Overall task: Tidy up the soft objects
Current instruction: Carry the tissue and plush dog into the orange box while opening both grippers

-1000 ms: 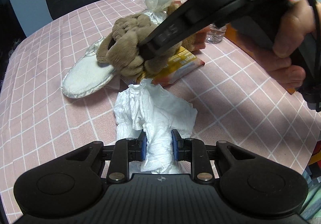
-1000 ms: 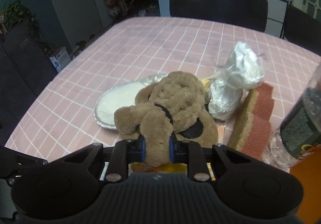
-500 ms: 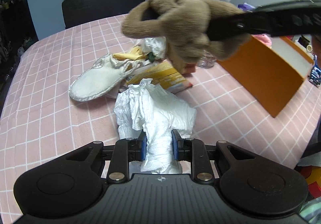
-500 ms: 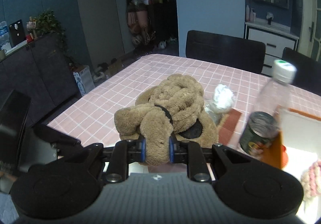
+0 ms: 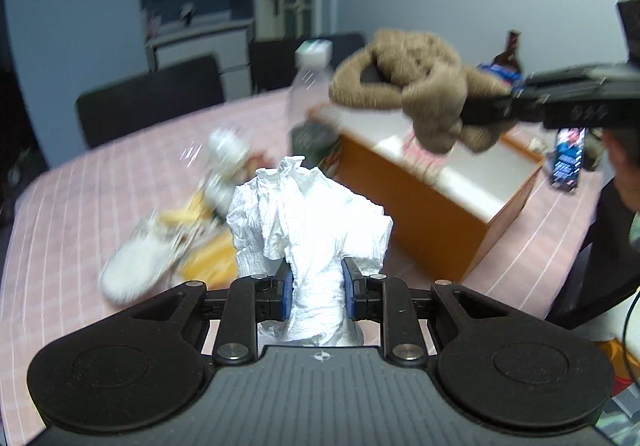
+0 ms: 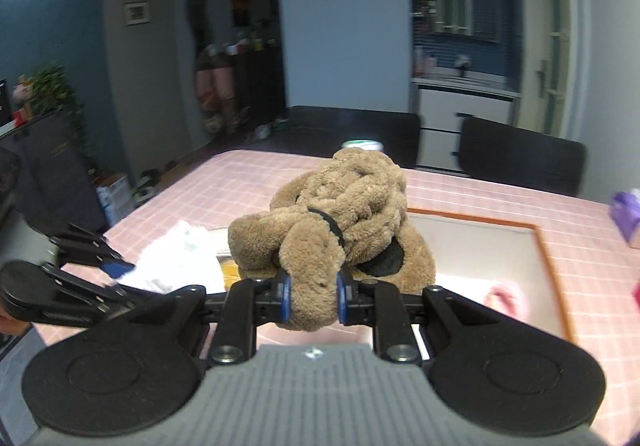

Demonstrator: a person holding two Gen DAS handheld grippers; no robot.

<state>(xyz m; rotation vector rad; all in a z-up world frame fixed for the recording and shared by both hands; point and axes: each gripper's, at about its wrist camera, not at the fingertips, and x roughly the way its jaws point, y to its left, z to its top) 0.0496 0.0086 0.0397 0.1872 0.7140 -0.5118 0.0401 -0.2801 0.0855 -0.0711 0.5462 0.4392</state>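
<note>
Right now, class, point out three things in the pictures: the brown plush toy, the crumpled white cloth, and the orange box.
brown plush toy [image 6: 344,202]: right wrist view, its knotted body.
crumpled white cloth [image 5: 316,222]: left wrist view, its bunched middle.
orange box [image 5: 416,206]: left wrist view, its near outer wall.

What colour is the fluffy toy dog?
The toy dog is light brown, with a black collar and a black patch. The right wrist view shows it best.

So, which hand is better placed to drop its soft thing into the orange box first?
Right. The right gripper holds the brown plush toy above the orange box. The left gripper holds the white crumpled cloth short of the box.
</note>
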